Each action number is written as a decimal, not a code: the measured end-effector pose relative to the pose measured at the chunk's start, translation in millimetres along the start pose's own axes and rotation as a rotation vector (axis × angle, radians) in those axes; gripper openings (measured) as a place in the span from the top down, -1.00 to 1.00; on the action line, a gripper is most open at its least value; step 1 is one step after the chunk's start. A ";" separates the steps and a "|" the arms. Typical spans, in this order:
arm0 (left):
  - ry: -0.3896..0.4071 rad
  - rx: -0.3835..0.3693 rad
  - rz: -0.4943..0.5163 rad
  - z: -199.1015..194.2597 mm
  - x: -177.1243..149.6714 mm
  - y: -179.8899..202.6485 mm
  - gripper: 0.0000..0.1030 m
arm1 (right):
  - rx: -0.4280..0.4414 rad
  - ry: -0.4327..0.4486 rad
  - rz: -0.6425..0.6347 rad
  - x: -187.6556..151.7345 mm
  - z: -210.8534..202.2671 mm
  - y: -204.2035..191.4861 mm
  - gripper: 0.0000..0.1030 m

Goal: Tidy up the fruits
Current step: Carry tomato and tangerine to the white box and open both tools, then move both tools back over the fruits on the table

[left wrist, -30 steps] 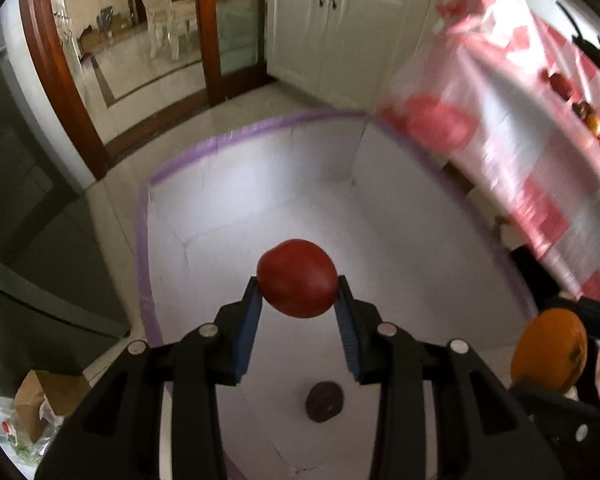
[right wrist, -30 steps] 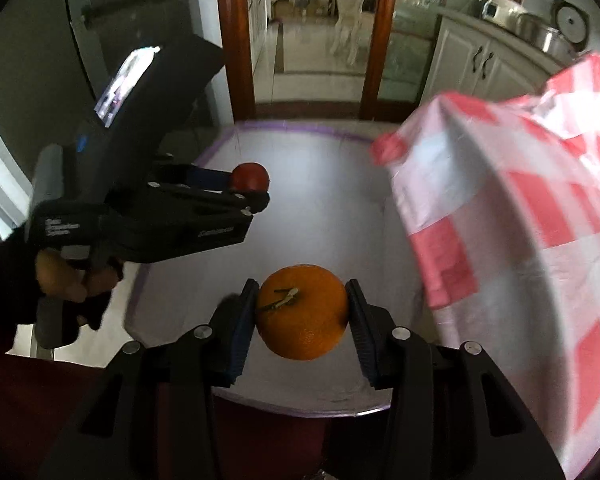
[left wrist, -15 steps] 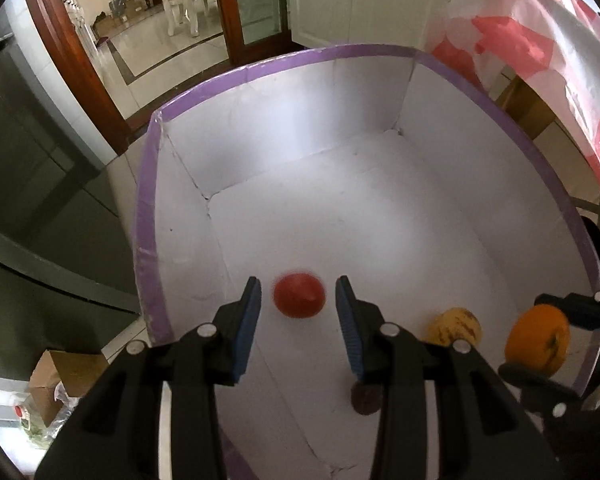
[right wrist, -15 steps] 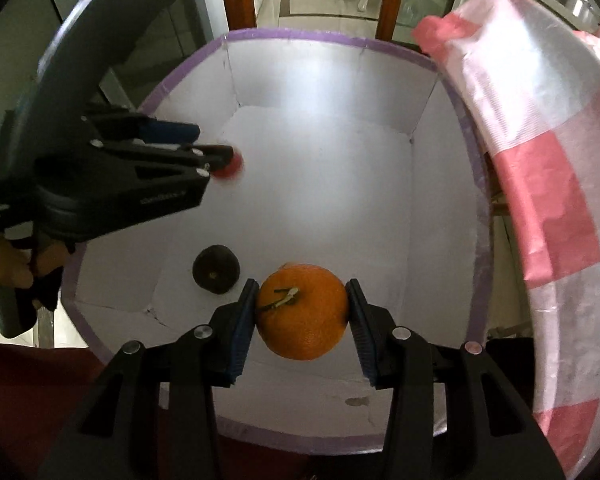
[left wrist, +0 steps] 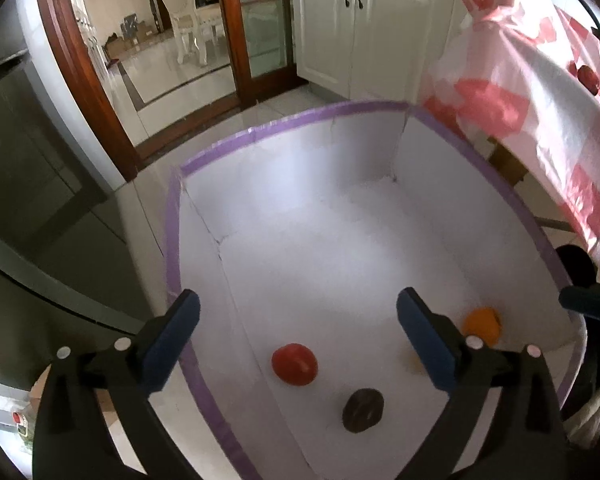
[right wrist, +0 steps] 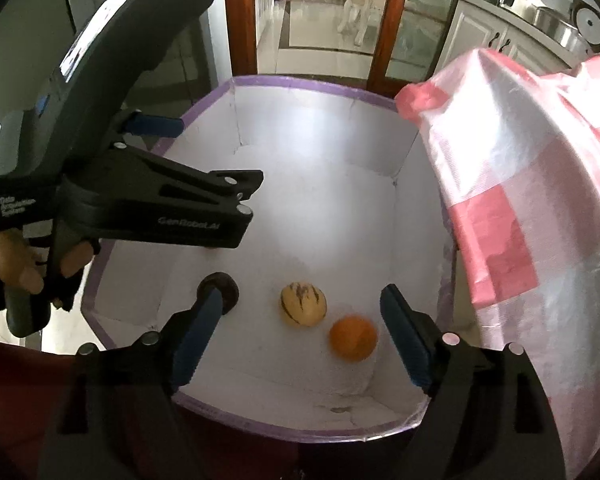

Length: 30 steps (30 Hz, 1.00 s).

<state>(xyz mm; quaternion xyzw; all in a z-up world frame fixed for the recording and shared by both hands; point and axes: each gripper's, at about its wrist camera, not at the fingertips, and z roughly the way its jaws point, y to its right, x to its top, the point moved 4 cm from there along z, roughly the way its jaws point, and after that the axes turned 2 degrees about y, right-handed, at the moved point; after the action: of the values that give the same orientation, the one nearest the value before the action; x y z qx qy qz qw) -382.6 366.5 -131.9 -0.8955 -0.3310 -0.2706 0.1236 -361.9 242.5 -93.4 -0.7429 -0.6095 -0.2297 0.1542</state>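
Count, my two cameras: one white box (left wrist: 440, 216), purple-edged. Inside it four fruits: one red tomato (left wrist: 294, 364), one orange (right wrist: 353, 337), one striped yellow melon (right wrist: 303, 304), one dark round fruit (left wrist: 363, 410). One pink checked tablecloth (right wrist: 520, 168).

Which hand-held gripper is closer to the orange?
Right. The right hand-held gripper hangs just above the orange; the left hand-held gripper is farther, over the red fruit.

L gripper (left wrist: 298, 342), R gripper (right wrist: 302, 338), jaws opening, empty
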 end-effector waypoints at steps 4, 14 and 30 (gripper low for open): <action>0.035 0.020 0.014 -10.2 8.0 7.8 -0.94 | 0.007 0.044 0.023 6.1 -12.1 4.1 -0.55; 0.271 0.080 0.035 -62.2 67.9 18.8 -0.97 | 0.054 0.273 0.127 22.7 -93.6 30.7 -0.59; 0.491 -0.230 0.167 -137.5 154.2 181.5 -0.97 | -0.259 0.649 0.621 -30.5 -248.2 211.5 -0.69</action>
<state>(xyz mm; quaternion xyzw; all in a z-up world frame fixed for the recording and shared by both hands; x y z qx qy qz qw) -220.4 256.3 61.0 -0.8355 -0.1835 -0.5040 0.1195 -198.0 46.4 111.5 -0.7930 -0.2448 -0.4675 0.3043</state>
